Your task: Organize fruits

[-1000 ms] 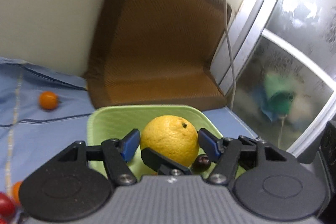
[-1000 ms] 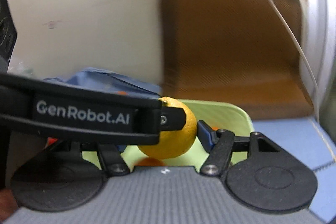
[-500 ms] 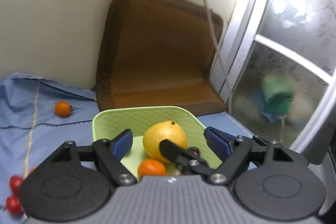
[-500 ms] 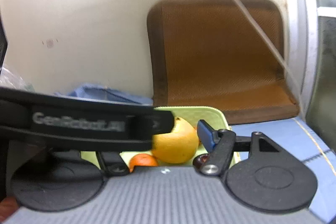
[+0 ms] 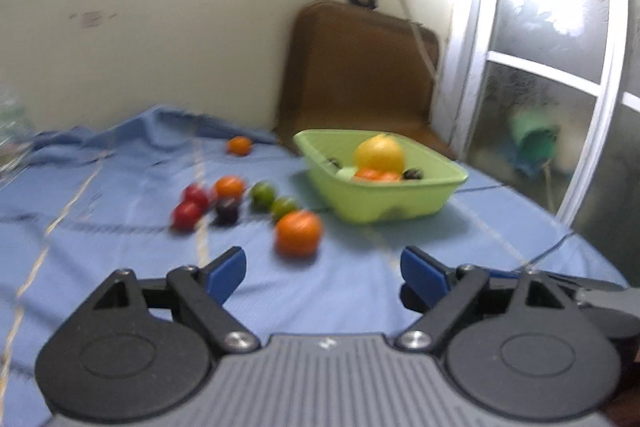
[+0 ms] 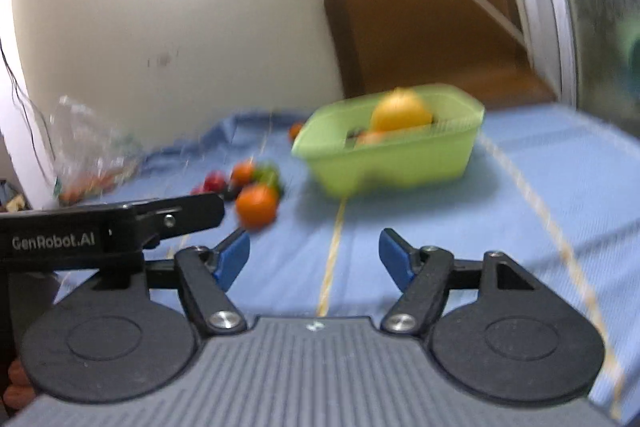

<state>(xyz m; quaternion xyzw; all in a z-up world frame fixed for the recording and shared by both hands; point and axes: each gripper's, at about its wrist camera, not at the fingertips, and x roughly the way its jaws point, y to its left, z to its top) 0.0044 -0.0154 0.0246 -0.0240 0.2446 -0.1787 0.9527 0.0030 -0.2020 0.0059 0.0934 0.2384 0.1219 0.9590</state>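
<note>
Blue-clothed surface (image 5: 120, 187), cream wall behind, brown cushion (image 5: 360, 67) propped in the corner at upper right.

Left wrist view. Green basket (image 5: 400, 203), right of centre: holds a large yellow citrus (image 5: 380, 153), small orange fruit and dark ones. Loose lot, centre left, well apart from your gripper: large orange (image 5: 298, 233) nearest, two green fruits (image 5: 262, 195), a dark one, two red ones (image 5: 186, 215), more orange ones behind. Left gripper (image 5: 322, 273): jaws wide and opening, nothing between them, bare cloth below.

Right wrist view. Same basket (image 6: 400, 163), upper centre, blurred. Large orange (image 6: 256, 205) at centre left, just beyond the left gripper's finger, which crosses the frame's left side. Right gripper (image 6: 314, 257): jaws wide and opening, empty.

Advice. Next pick is likely the large orange. Take it with one gripper only; keep the other clear of it. Slow down first, as both views smear. Centre the fruit between the pads, close gently across its widest part, and lift clear of the basket rim before you release.
</note>
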